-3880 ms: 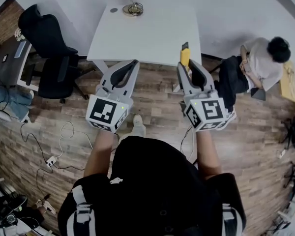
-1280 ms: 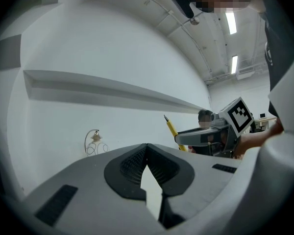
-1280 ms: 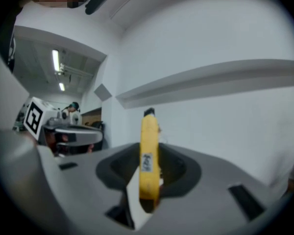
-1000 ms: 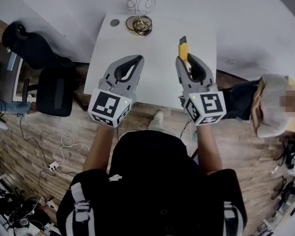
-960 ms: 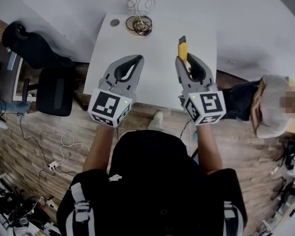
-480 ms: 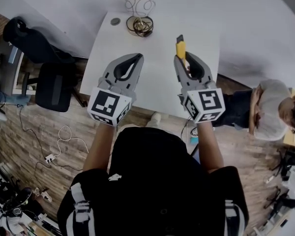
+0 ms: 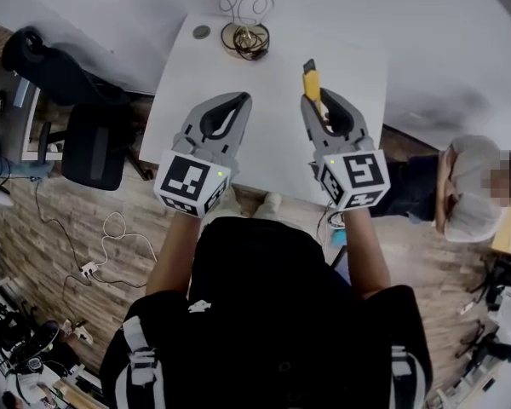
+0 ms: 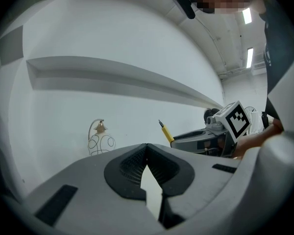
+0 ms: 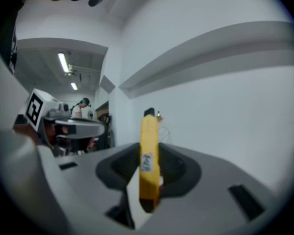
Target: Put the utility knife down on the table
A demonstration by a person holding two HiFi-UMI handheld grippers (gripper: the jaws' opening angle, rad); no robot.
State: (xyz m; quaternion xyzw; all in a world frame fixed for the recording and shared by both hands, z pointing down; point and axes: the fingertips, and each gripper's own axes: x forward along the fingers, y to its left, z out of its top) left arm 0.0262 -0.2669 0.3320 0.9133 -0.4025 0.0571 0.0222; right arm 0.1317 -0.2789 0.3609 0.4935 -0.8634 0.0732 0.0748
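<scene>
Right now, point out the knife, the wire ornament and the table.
knife (image 7: 312, 86), head view, yellow body.
wire ornament (image 7: 245, 37), head view, round base.
table (image 7: 272, 130), head view, bare middle of the top.

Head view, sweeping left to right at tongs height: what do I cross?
black office chair → left tongs, shut and empty → right tongs gripping the utility knife → seated person
</scene>
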